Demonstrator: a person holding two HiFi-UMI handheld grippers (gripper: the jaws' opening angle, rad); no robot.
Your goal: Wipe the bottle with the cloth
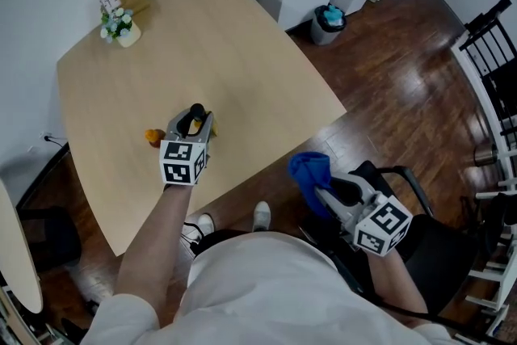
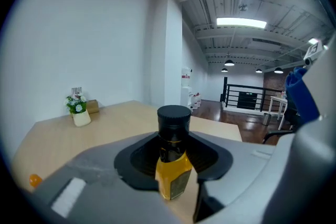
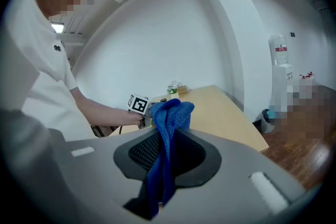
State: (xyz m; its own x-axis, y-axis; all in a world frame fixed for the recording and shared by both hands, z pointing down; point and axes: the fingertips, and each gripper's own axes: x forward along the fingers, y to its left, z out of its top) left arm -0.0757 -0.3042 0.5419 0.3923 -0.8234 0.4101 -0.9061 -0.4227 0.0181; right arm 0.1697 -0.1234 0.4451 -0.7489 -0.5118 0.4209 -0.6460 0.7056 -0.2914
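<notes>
1. Pale wood tabletop (image 1: 218, 28): broad and mostly bare, with small potted flowers (image 1: 119, 27) at the far corner, well apart from the work.
2. Marker-cubed left gripper (image 1: 194, 122): over the near part of the tabletop, jaws closed in on the bottle (image 2: 174, 170) around its neck and shoulder, dark pads against both sides. Narrow hold, so some risk of the bottle twisting or tipping under a hard sideways wipe.
3. Matching right gripper (image 1: 329, 195): off the tabletop's edge, above the floor (image 1: 388, 93) and a black chair (image 1: 420, 238), well apart from the bottle. Jaws pinched together on the cloth (image 3: 169, 122). Wiping judged not yet begun, with a reach across to the left needed first.
4. Cloth: blue, bunched upright between the right jaws, folds standing above them and a tail hanging below. Thin pinch only, so liable to drag out on contact, or to bring hard jaw rather than fabric against the bottle.
5. Bottle: amber-yellow body, black cap, near upright in the left jaws over the tabletop. Standing on the wood or lifted clear of it: impossible to tell.
6. Small orange thing (image 1: 153, 136): on the tabletop just beside the left gripper, easily knocked away by a careless swing during wiping.
</notes>
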